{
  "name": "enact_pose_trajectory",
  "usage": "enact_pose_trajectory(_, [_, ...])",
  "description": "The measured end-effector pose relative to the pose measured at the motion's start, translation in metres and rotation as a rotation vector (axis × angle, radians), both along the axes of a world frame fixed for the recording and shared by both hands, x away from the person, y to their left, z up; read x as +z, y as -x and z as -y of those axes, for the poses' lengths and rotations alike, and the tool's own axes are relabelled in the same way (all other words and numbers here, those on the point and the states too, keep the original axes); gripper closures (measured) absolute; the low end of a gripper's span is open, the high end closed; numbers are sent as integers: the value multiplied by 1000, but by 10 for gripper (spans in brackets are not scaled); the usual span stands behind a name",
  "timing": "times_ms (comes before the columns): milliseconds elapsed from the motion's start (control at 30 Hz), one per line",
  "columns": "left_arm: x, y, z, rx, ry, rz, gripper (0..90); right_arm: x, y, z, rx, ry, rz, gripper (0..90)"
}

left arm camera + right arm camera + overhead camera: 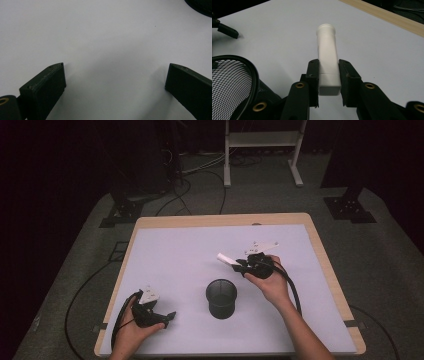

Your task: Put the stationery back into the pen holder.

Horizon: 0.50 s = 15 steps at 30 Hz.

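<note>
My right gripper (238, 263) (328, 68) is shut on a white tube-shaped object (327, 58) (227, 259), gripped near its squared end, its round end pointing away. It is held above the white mat, just up and right of a black mesh cup (221, 298) (230, 85) that stands upright in the middle front. My left gripper (170, 317) (115, 75) rests low at the front left of the mat, jaws wide apart with nothing but bare mat between them. The cup's rim (200, 6) shows at the top right corner of the left gripper view.
The wooden table (325, 265) carries a white mat (180, 255) over most of its top. Cables trail from both grippers across the mat. Beyond the table stand dark stand bases (350, 207) and a white frame (262, 150) on grey floor.
</note>
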<state>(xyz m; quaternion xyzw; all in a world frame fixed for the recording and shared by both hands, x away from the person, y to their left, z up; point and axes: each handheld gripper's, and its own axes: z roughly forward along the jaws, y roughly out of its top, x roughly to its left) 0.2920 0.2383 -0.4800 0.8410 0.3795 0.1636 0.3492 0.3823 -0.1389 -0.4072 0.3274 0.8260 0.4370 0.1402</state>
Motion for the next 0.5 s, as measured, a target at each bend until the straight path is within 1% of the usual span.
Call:
enact_pose_trajectory(67, [0, 0, 0, 1, 2, 0, 22, 1, 1, 1, -1, -6, 2, 706])
enact_pose_trajectory(233, [0, 0, 0, -1, -1, 1, 22, 11, 10, 10, -4, -7, 12, 706])
enact_pose_trajectory(267, [0, 0, 0, -1, -1, 1, 22, 12, 12, 11, -7, -9, 9, 706])
enact_pose_trajectory(500, [0, 0, 0, -2, -3, -1, 22, 22, 26, 19, 10, -26, 7, 706])
